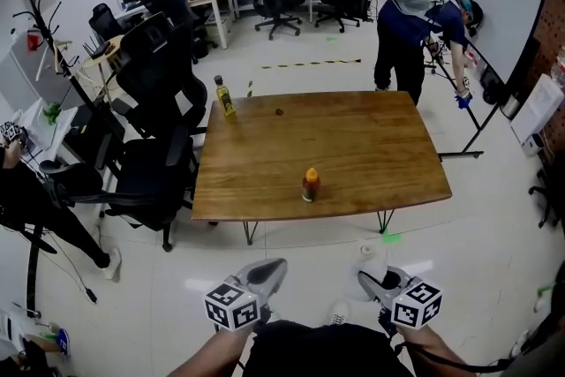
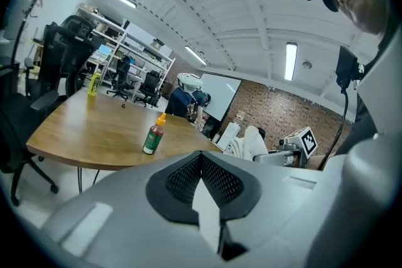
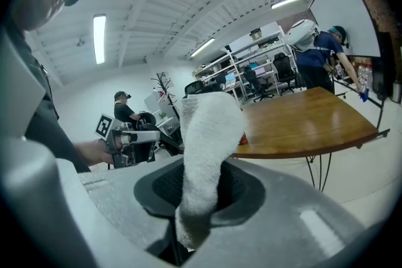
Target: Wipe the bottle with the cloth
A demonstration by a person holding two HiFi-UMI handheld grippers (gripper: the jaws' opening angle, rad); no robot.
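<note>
On the table ahead, the bottle stands well apart from me. My right gripper is clamped on the cloth; my left gripper is closed, empty.

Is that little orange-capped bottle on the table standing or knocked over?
Standing upright. The orange-capped bottle rests on its base near the table's front edge, cap on top.

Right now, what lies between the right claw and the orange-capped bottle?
Head view: past its held cloth, only floor and the table front edge.
</note>
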